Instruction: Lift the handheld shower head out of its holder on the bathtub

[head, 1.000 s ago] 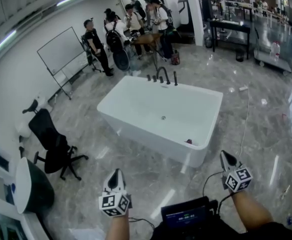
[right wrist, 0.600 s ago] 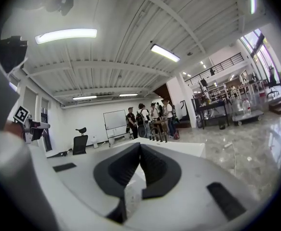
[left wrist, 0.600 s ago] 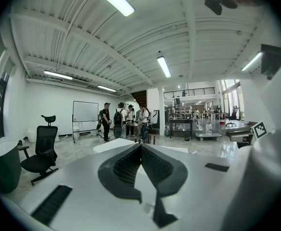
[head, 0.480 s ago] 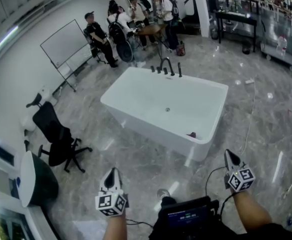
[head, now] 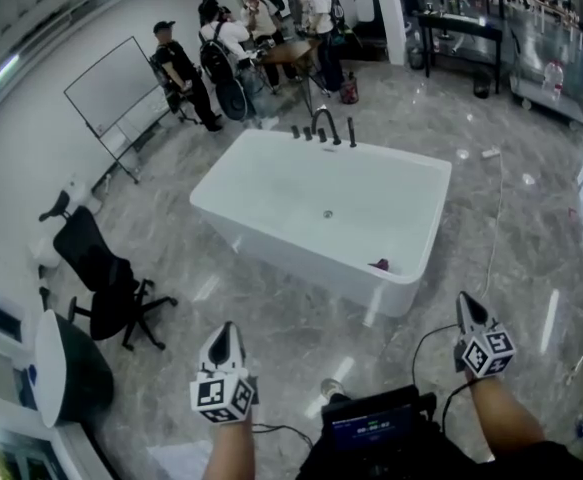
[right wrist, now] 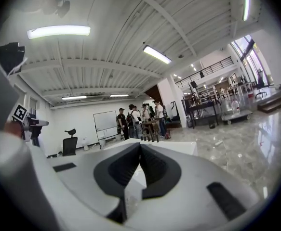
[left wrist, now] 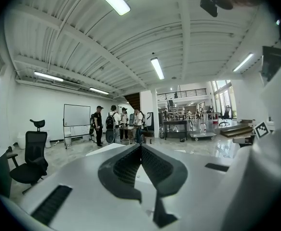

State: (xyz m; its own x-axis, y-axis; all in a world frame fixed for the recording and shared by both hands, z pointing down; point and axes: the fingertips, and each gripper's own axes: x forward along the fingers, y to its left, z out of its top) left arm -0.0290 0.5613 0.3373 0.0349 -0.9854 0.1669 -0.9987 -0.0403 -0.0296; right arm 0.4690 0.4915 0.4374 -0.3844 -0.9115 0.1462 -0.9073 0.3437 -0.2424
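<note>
- Left gripper and right gripper both have their jaws pressed together with nothing between them. They hang low over the marble floor and point toward the bathtub.
- The step in hand looks like the approach: no part of the lift has begun.
- The handheld shower head seems to be the slim black upright at the right end of the row of black fittings. It sits on the tub's far rim, well ahead of both grippers, with the whole tub between.
- The next move calls for getting round the tub to that far rim. One gripper then has to open, close on the handle and draw it straight up out of the holder.
- The curved spout stands just left of the shower head, so coming in from the right of it looks cleaner.
- Ahead and right of the right gripper the floor is open apart from a thin cable, which could trip a foot.
- Ahead and left of the left gripper stands an office chair.
- A group of people stands near the fittings, beyond the far rim, which leaves less room on that side.
</note>
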